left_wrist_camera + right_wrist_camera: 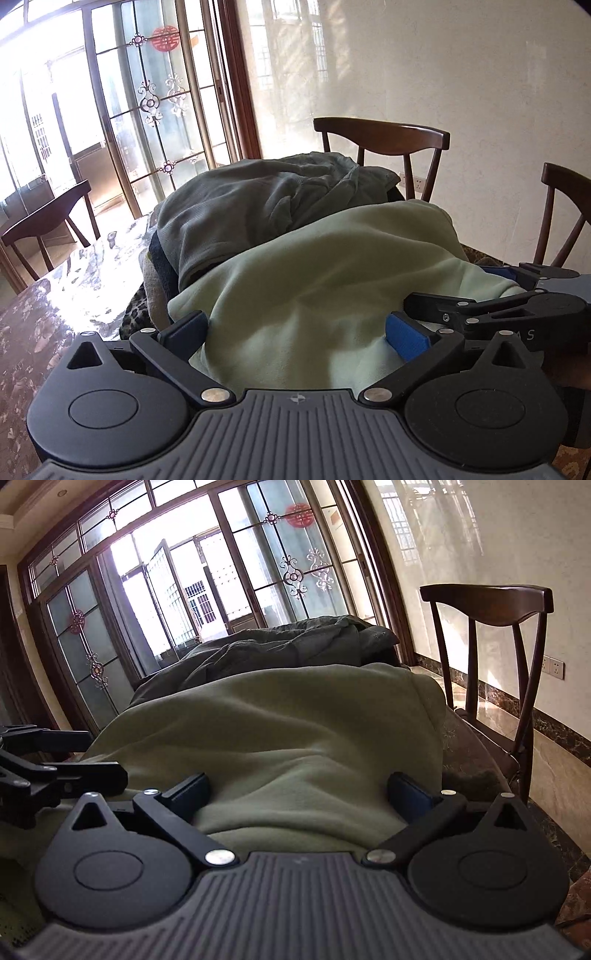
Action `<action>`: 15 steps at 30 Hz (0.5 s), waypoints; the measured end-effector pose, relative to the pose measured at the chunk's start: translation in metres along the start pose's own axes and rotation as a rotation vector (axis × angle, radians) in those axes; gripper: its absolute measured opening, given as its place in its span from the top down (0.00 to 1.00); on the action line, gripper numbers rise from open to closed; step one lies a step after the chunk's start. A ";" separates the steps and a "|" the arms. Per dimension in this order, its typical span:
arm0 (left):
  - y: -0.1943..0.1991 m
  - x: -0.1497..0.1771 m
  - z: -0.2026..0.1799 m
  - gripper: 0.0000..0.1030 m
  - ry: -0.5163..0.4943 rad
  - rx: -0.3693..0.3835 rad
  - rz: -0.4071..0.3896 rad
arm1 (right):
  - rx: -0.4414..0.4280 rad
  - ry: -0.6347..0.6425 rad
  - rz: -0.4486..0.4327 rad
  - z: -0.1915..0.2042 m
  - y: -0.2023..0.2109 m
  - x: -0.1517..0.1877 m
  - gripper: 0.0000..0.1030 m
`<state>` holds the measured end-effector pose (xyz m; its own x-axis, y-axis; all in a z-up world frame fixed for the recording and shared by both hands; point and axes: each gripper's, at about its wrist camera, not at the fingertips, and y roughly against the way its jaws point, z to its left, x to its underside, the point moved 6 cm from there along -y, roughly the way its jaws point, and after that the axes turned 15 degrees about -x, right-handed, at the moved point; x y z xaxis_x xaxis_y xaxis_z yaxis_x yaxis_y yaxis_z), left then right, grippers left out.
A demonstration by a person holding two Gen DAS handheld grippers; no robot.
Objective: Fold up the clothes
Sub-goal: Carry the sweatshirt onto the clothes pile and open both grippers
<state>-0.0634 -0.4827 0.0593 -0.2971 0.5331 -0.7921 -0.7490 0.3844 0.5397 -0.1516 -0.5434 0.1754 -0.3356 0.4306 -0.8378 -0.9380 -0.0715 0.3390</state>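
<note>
Tools [297, 328] (both agape) over garment [332, 266]

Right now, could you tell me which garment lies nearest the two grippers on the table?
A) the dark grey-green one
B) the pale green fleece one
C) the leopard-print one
B: the pale green fleece garment lies spread between the open fingers of the left gripper and the right gripper; the dark grey-green garment is piled behind it.
</note>
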 end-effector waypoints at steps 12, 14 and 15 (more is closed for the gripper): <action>-0.012 0.000 -0.007 0.00 0.041 0.012 0.047 | 0.053 -0.012 0.093 -0.001 0.002 -0.019 0.01; -0.012 0.001 -0.009 0.00 0.031 0.002 0.038 | 0.092 0.049 0.050 0.003 0.013 -0.028 0.01; -0.012 0.001 -0.010 0.00 0.030 0.000 0.035 | 0.112 0.081 0.026 0.006 0.018 -0.033 0.01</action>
<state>-0.0610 -0.4941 0.0493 -0.3409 0.5232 -0.7810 -0.7376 0.3662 0.5673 -0.1573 -0.5535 0.2118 -0.3699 0.3559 -0.8582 -0.9150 0.0208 0.4030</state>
